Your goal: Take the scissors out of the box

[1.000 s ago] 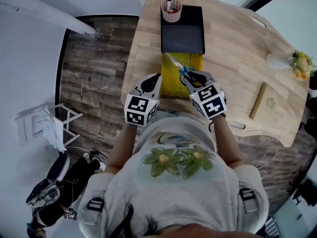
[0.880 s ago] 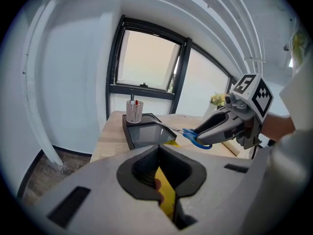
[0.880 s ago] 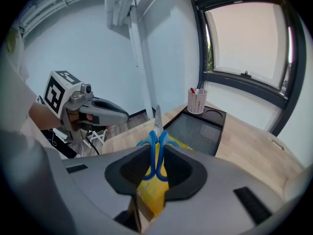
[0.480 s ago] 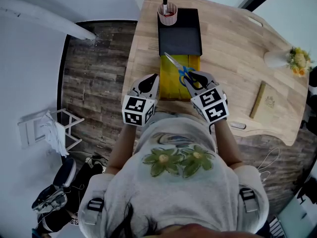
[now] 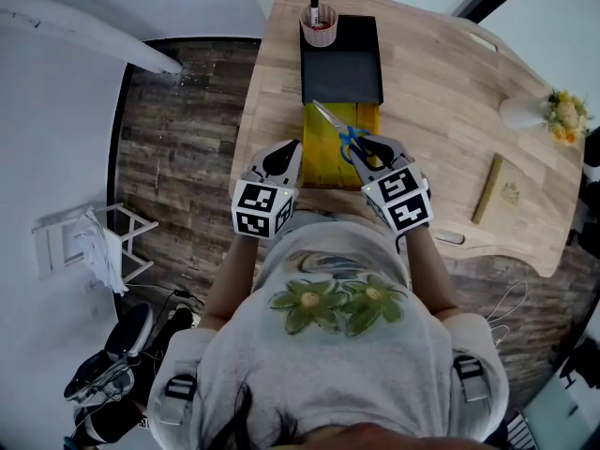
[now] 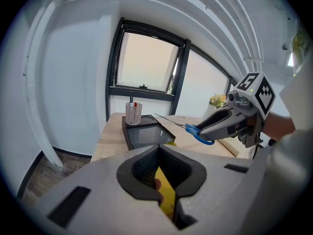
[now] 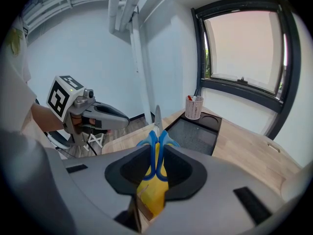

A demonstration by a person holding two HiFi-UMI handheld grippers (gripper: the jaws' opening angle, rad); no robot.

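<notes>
The scissors (image 5: 345, 137), blue-handled with silver blades, hang tilted over the open yellow box (image 5: 323, 157) at the table's near edge. My right gripper (image 5: 364, 148) is shut on their handles. In the right gripper view the blue loops (image 7: 155, 153) sit between the jaws, blades pointing away. My left gripper (image 5: 296, 150) is at the box's left side. In the left gripper view its jaws are closed on a yellow edge of the box (image 6: 166, 196). The right gripper (image 6: 217, 125) with the scissors (image 6: 195, 130) shows there too.
Behind the box lies a black tray (image 5: 342, 64) with a mesh pen cup (image 5: 319, 22) at its far left corner. A flower vase (image 5: 553, 115) and a thin wooden board (image 5: 495, 190) are at the right. The table edge (image 5: 246, 148) drops to the floor at the left.
</notes>
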